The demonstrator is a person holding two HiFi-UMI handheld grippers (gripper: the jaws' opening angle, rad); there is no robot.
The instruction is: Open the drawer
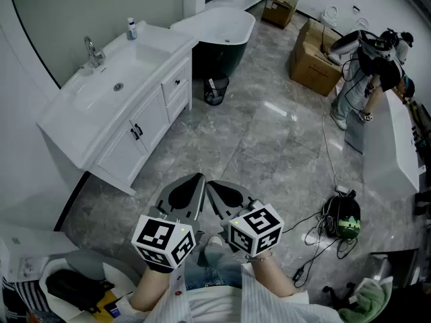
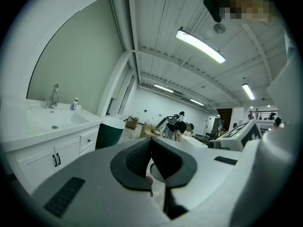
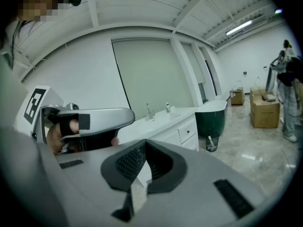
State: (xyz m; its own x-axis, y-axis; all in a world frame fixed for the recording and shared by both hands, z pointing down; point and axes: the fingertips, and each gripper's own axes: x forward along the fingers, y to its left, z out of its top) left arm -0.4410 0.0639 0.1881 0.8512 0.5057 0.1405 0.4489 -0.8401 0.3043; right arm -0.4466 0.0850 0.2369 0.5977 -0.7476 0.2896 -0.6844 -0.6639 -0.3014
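Note:
A white vanity (image 1: 151,123) with a sink stands at the left of the head view. Two small drawers (image 1: 176,83) sit stacked at its right end, both closed. They also show in the left gripper view as the drawers (image 2: 87,141) and in the right gripper view as the drawers (image 3: 188,132). My left gripper (image 1: 186,195) and right gripper (image 1: 226,198) hang side by side low in the middle, over the floor and well short of the vanity. Both are shut with nothing between the jaws. The left gripper (image 2: 151,144) points past the vanity, and the right gripper (image 3: 144,148) points toward it.
A dark bathtub (image 1: 219,42) and a small waste bin (image 1: 215,91) stand just beyond the drawers. Cardboard boxes (image 1: 313,62), a person (image 1: 367,79) and a white tub (image 1: 394,147) are at the right. Cables and a bag (image 1: 343,221) lie on the marble floor.

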